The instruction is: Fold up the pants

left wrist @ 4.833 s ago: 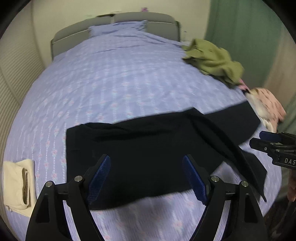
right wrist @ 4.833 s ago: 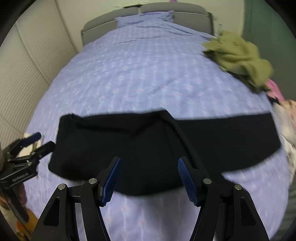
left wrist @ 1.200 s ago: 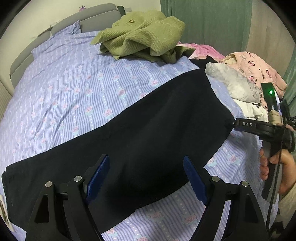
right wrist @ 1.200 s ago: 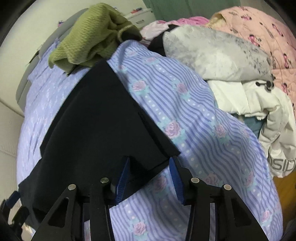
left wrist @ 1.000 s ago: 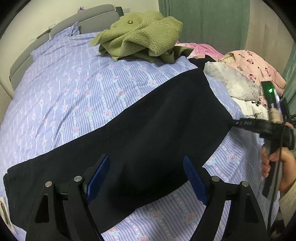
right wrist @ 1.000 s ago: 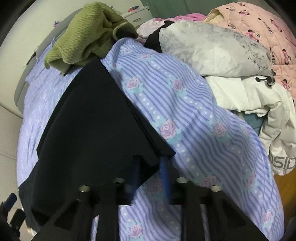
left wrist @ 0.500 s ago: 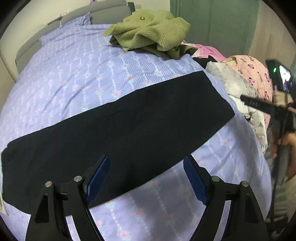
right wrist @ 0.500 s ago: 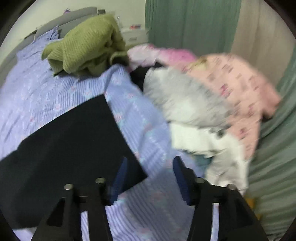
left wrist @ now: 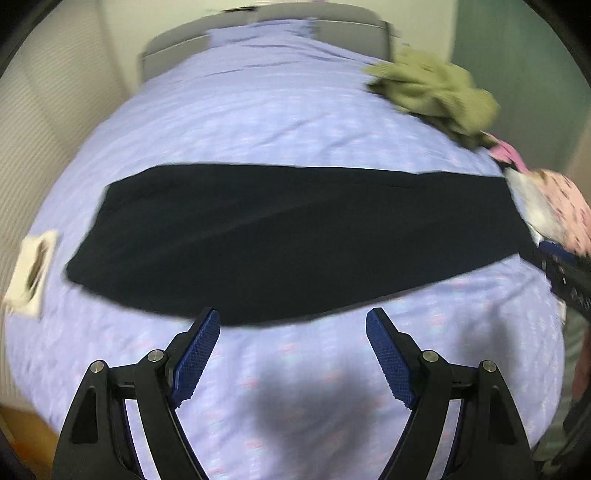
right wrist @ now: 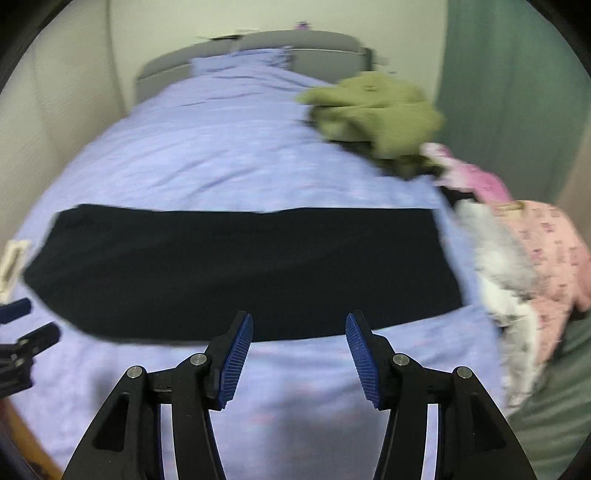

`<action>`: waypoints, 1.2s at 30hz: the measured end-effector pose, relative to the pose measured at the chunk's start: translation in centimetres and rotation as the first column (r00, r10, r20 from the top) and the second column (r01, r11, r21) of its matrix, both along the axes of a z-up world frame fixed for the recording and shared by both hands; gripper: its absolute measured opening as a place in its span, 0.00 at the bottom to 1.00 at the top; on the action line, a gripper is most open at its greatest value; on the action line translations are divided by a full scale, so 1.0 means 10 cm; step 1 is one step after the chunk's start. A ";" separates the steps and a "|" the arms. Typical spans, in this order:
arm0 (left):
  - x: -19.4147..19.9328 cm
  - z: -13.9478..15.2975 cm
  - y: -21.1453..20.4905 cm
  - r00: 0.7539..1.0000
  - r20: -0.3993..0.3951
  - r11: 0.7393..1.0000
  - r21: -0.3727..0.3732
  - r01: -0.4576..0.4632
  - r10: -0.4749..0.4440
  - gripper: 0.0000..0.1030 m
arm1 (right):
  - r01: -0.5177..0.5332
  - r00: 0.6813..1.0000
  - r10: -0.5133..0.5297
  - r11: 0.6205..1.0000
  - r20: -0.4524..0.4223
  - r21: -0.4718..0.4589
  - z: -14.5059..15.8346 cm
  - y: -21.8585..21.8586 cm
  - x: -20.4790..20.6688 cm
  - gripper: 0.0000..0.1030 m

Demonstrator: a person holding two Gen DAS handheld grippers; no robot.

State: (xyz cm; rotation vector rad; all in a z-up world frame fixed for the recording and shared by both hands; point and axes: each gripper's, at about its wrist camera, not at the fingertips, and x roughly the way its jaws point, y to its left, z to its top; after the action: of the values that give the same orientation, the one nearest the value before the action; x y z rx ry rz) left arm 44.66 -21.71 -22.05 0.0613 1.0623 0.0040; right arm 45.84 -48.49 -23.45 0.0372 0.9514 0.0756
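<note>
Black pants [left wrist: 288,240] lie flat in one long band across the lilac bedsheet [left wrist: 258,122], folded lengthwise; they show again in the right wrist view [right wrist: 240,269]. My left gripper [left wrist: 292,317] hovers open over the bare sheet just in front of the band's near edge, with nothing between its blue pads. My right gripper [right wrist: 299,319] is also open and empty, over the near edge of the pants. Each gripper shows in the other's view: the right gripper [left wrist: 565,273] at the right edge, the left gripper [right wrist: 22,332] at the left edge.
A crumpled olive garment [left wrist: 432,92] lies at the far right of the bed. A pile of pink and white clothes [right wrist: 517,258] sits off the band's right end. A folded cream cloth [left wrist: 33,269] lies at the left. A grey headboard [left wrist: 258,26] closes the far end.
The right gripper let go of the pants' right-end corner and opened. Both grippers pulled back and swung left, so the whole band now lies across both views.
</note>
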 end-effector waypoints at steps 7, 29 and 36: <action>-0.32 -0.21 0.60 0.987 0.119 0.982 0.162 0.092 -0.112 0.79 | -0.137 0.987 0.144 0.985 -0.069 0.106 -0.36 1.07 -0.07 0.52; 0.27 -1.34 1.02 0.741 -0.021 0.689 0.351 0.634 -0.671 0.05 | -0.078 0.961 0.124 0.979 -0.245 0.188 -1.55 2.49 0.17 0.36; 0.71 -1.08 1.20 0.821 0.022 0.808 0.193 0.556 -0.570 0.05 | -0.108 0.980 0.136 0.978 -0.149 0.180 -1.17 2.40 0.50 0.31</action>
State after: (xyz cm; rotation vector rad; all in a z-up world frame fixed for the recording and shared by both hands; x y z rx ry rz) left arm 51.79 -9.75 -32.88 0.5394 0.9278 -0.4386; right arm 50.86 -24.53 -35.19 0.1456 1.1058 0.2722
